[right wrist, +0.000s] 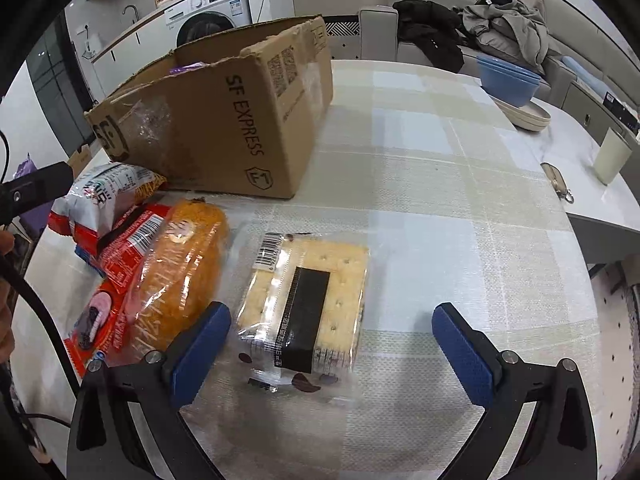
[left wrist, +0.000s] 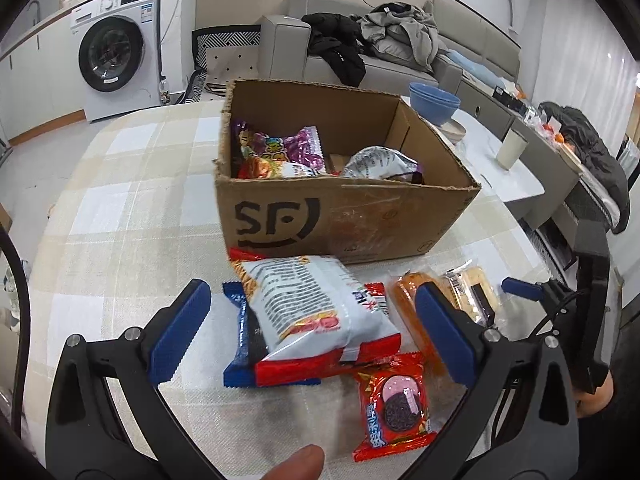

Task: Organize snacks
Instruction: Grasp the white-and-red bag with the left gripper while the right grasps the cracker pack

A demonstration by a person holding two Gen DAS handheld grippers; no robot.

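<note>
An open cardboard box stands on the checked tablecloth with several snack bags inside. In front of it lie a white snack bag on top of a red packet and a blue packet, a red Oreo pack, an orange bread roll in clear wrap, and a cracker pack. My left gripper is open, its fingers either side of the white bag. My right gripper is open around the near end of the cracker pack.
A blue bowl on beige plates and a cream cup sit at the far right of the table. A key ring lies near the cup. Behind are a sofa with clothes and a washing machine.
</note>
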